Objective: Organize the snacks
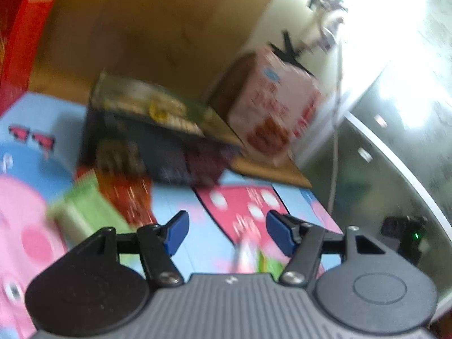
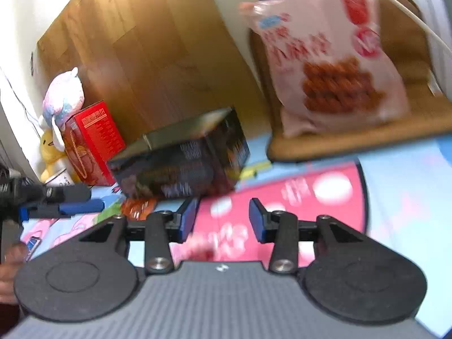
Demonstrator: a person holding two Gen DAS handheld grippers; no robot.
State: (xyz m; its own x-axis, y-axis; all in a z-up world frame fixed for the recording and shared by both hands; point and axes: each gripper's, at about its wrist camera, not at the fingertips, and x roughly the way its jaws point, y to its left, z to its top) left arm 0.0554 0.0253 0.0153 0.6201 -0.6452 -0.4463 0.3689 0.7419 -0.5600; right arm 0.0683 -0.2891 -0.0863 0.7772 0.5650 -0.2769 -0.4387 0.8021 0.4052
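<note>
My left gripper [image 1: 227,233] hangs with its blue pads well apart and nothing between them, over a pale blue play mat [image 1: 36,113] printed with pink cartoon figures and a red patch with white spots. Just ahead on the mat lies a dark snack box [image 1: 158,141], resting on its long side with a greenish printed face turned up. Against its near left corner sit two small packets, an orange-red one [image 1: 130,195] touching the box and a green one [image 1: 84,212] beside that, both badly blurred. Behind and to the right of the box, a pink-and-white snack bag [image 1: 271,107] with a picture of brown twisted pieces stands upright on a brown cushion [image 1: 271,169] that lies at the mat's edge. A red carton [image 1: 19,28] stands at the far left against a wooden panel [image 1: 147,22]. My right gripper [image 2: 223,220] is also open, its pads moderately apart and empty, above the red spotted patch. From this side the bag [image 2: 333,56] stands tall on the cushion [image 2: 353,141] at upper right, the dark box [image 2: 183,163] lies left of it, and the red carton [image 2: 93,141] stands further left with plush toys [image 2: 63,96] behind it. The tip of my left gripper [image 2: 70,202] shows at the left edge.
</note>
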